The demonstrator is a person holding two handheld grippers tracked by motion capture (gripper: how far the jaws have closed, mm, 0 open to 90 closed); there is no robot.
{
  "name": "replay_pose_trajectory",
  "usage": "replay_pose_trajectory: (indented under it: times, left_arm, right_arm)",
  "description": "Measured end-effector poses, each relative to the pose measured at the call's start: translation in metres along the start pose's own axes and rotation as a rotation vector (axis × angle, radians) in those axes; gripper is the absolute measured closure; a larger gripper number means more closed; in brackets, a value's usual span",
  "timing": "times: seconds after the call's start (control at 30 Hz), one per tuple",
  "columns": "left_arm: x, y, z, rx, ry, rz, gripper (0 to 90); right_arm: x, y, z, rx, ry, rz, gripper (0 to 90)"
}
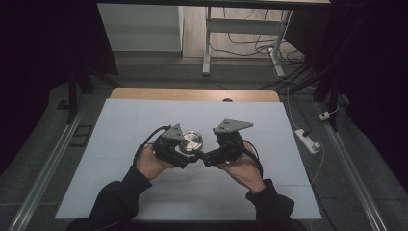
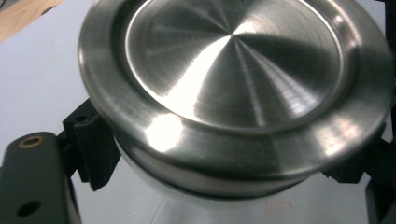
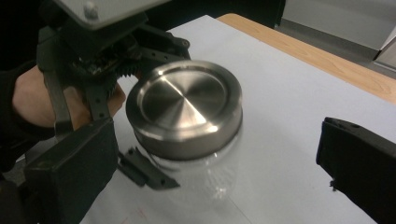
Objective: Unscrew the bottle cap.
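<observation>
Now my left tool [image 1: 185,155] clamps the jar [image 3: 196,172] at mid-table; my right tool [image 1: 211,158] gapes wide beside its lid [image 1: 191,141]. I'd centre those jaws on the lid, then close squarely.

Lid [image 2: 233,88] cropped at top, glass body [image 3: 205,177] blurred, jar contents perhaps none, unclear

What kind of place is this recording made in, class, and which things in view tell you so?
Probably a lab or workshop set up for recording, not a home. A white sheet covers the wooden table, loose cables trail across the floor, and a power strip lies beside the table.
</observation>
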State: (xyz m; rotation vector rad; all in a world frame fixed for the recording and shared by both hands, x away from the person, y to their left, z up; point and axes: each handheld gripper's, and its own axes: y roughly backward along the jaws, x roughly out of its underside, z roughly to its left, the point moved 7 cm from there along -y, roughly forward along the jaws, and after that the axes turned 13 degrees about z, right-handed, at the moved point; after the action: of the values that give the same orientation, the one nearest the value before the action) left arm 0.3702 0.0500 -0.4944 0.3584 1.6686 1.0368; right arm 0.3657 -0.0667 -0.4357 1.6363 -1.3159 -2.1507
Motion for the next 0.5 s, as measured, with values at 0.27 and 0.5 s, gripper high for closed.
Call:
replay_pose_trajectory:
  times: [0.27, 0.5]
  left_arm:
    - [0.000, -0.003, -0.001, -0.005, -0.003, 0.021, 15.3]
    - [0.000, -0.006, -0.004, -0.009, -0.009, 0.040, 15.3]
  right_arm:
    - [-0.007, -0.018, 0.007, -0.006, 0.016, 0.019, 0.0]
    - [-0.009, -0.034, 0.010, -0.015, 0.029, 0.033, 6.2]
